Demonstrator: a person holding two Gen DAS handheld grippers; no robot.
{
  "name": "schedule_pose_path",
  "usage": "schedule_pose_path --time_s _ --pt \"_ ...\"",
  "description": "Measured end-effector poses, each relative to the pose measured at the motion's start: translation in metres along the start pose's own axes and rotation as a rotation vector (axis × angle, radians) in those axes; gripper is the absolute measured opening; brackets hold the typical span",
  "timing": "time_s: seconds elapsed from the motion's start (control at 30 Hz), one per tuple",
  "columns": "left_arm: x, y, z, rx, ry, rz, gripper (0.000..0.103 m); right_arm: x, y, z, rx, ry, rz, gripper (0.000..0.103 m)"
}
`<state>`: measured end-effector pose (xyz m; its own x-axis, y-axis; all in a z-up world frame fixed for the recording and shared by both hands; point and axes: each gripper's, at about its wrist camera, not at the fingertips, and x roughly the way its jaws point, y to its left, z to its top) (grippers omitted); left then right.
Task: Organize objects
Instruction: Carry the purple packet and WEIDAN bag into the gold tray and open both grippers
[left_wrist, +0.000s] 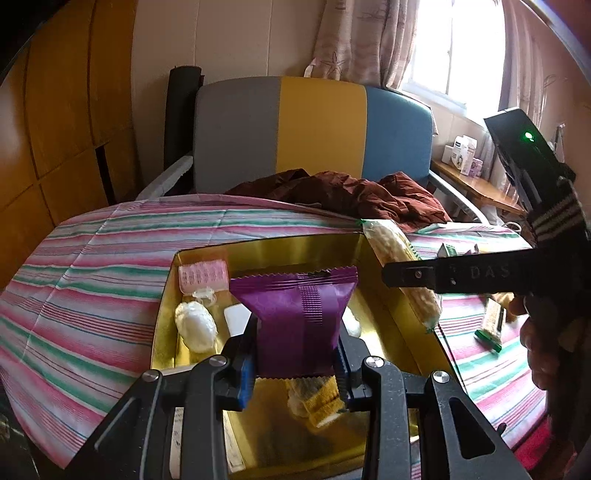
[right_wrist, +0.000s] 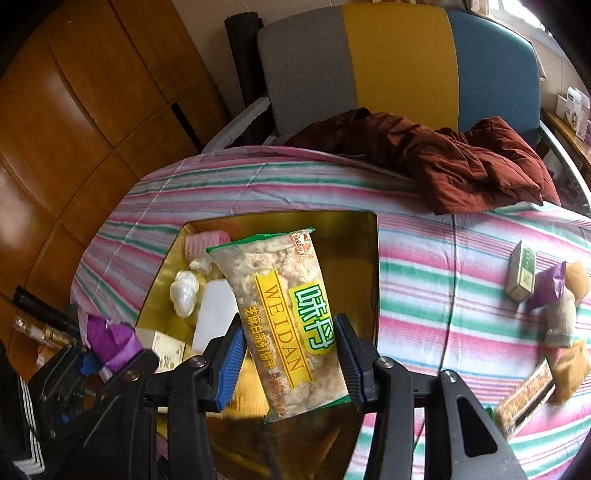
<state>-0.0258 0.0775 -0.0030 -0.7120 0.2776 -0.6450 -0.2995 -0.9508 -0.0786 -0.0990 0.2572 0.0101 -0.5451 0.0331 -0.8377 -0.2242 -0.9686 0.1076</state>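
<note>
We see the left gripper (left_wrist: 295, 369) clamped on a purple packet (left_wrist: 299, 325) — above the gold box (left_wrist: 388, 314). The right gripper (right_wrist: 291, 365) has its fingers around a cracker bag (right_wrist: 284, 317), whether they press it we cannot tell.

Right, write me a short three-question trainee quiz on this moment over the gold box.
1. True or false: the left gripper is shut on the purple packet.
2. What does the right gripper hold over the gold box?
A. a pink hair roller
B. the cracker packet with green and yellow print
C. a brown jacket
3. Fill in: the pink hair roller lies in the box's far ____ corner, as the left wrist view shows it.

Key: 1 true; 2 B; 3 left.
</note>
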Motion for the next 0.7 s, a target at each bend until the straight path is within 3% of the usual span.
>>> schedule_pose_path --time_s 0.13,0.23,0.43,0.7 --pt "0.001 0.001 0.005 -0.004 -0.015 0.011 0.053 0.005 0.0 0.011 0.013 -0.01 -0.001 0.052" --pt "-0.003 0.001 0.006 -0.006 -0.034 0.017 0.057 0.006 0.002 0.007 0.003 -0.008 0.003 0.058" --pt "-0.007 0.003 0.006 -0.025 -0.038 0.015 0.065 0.006 -0.002 -0.019 0.006 0.017 -0.025 0.06" --pt "-0.01 0.002 -0.002 -0.036 -0.027 0.015 0.068 -0.009 -0.008 -0.045 0.012 -0.003 -0.062 0.064"
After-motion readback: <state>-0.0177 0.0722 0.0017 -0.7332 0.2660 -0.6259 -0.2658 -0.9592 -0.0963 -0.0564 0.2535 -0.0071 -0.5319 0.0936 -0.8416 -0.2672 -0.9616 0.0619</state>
